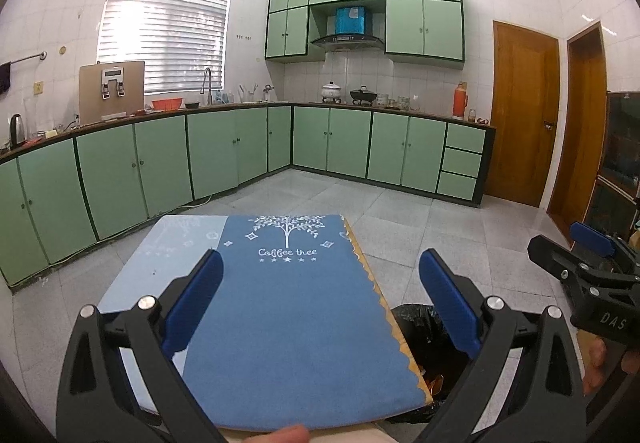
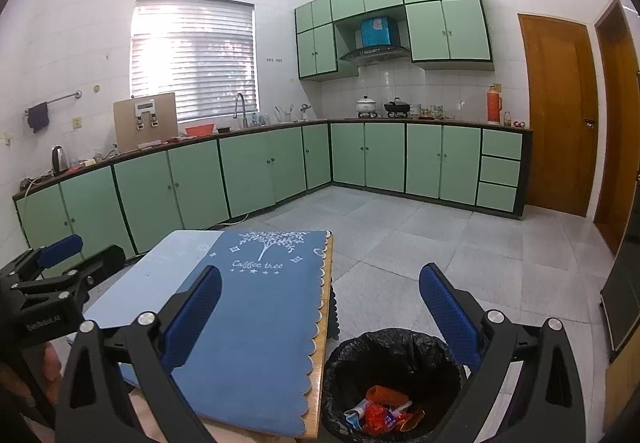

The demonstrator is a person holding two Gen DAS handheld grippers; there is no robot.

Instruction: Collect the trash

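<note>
A black-lined trash bin (image 2: 394, 355) stands on the floor right of the small table (image 2: 325, 323); red, orange and white wrappers (image 2: 380, 409) lie in its bottom. The table carries a blue "Coffee tree" cloth (image 2: 256, 323), with no trash on it. My right gripper (image 2: 320, 295) is open and empty, hovering above the table's right edge and the bin. My left gripper (image 1: 320, 283) is open and empty over the cloth (image 1: 296, 315); the bin (image 1: 424, 339) shows partly behind its right finger. The right gripper (image 1: 576, 251) appears at the right edge of the left wrist view.
Green L-shaped kitchen cabinets (image 2: 256, 171) run along the far walls, with a counter holding a kettle (image 2: 59, 158), pots and a red thermos (image 2: 494, 104). Wooden doors (image 2: 560, 111) stand at the right. Grey tiled floor (image 2: 420, 243) lies between table and cabinets.
</note>
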